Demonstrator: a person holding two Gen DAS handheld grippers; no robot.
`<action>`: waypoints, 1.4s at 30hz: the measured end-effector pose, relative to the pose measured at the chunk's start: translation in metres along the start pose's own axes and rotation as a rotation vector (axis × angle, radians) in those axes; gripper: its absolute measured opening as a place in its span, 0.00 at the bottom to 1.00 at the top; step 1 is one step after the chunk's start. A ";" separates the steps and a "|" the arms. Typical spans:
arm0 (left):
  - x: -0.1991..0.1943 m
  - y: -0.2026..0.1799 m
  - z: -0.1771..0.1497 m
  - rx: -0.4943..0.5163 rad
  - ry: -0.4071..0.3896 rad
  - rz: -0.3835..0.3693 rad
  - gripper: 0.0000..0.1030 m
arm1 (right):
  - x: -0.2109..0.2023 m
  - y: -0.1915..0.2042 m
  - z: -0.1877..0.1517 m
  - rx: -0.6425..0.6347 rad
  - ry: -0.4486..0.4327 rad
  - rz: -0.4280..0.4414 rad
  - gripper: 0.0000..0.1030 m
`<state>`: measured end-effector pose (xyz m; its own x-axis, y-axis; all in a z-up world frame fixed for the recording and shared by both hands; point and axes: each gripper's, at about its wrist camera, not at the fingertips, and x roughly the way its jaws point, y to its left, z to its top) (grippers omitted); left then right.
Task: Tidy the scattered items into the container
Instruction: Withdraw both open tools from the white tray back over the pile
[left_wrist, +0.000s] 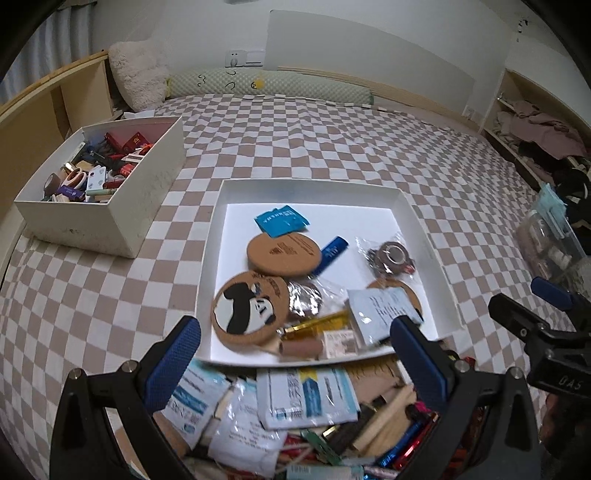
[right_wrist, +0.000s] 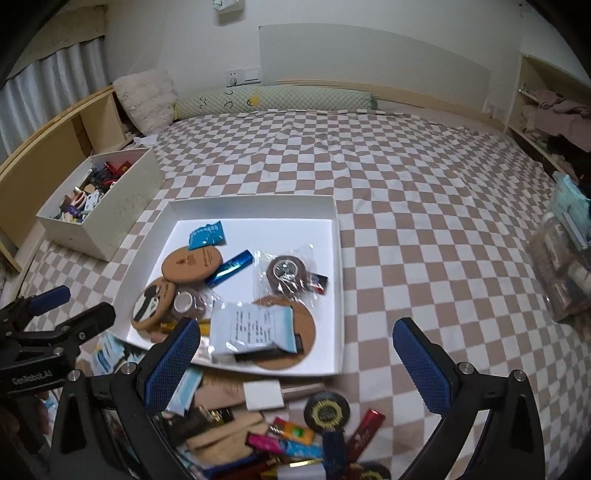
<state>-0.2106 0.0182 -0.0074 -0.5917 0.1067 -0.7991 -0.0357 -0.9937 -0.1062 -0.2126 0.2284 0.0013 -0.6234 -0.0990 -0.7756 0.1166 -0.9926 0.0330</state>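
Observation:
A shallow white tray (left_wrist: 428, 236) (right_wrist: 341, 280) lies on the checkered bed. It holds cork coasters (left_wrist: 283, 254) (right_wrist: 191, 264), a panda coaster (left_wrist: 249, 308), a blue sachet (left_wrist: 281, 219), a blue lighter (right_wrist: 229, 272), bagged tape rolls (left_wrist: 388, 256) (right_wrist: 286, 275) and a pale packet (right_wrist: 255, 328). A pile of loose packets, pens and small items (left_wrist: 306, 402) (right_wrist: 280, 435) lies in front of the tray. My left gripper (left_wrist: 295, 360) is open and empty over the pile at the tray's near edge. My right gripper (right_wrist: 295, 360) is open and empty above the pile's right part.
A deep white box (left_wrist: 147, 206) (right_wrist: 122, 218) full of small items stands at the far left. A clear plastic bag of items (left_wrist: 550, 236) (right_wrist: 569, 266) lies at the right. Pillows (left_wrist: 266, 83) line the headboard. Wooden shelves flank the bed.

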 end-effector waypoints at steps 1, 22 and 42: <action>-0.003 -0.001 -0.003 -0.002 -0.002 -0.005 1.00 | -0.003 -0.002 -0.004 0.002 -0.001 -0.002 1.00; -0.087 -0.021 -0.052 0.041 -0.089 -0.033 1.00 | -0.074 -0.026 -0.058 0.022 -0.056 -0.005 1.00; -0.143 -0.024 -0.092 0.068 -0.199 -0.080 1.00 | -0.128 -0.028 -0.095 0.022 -0.162 0.049 1.00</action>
<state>-0.0506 0.0302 0.0552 -0.7321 0.1826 -0.6563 -0.1391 -0.9832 -0.1184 -0.0625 0.2752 0.0404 -0.7341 -0.1556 -0.6610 0.1344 -0.9874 0.0831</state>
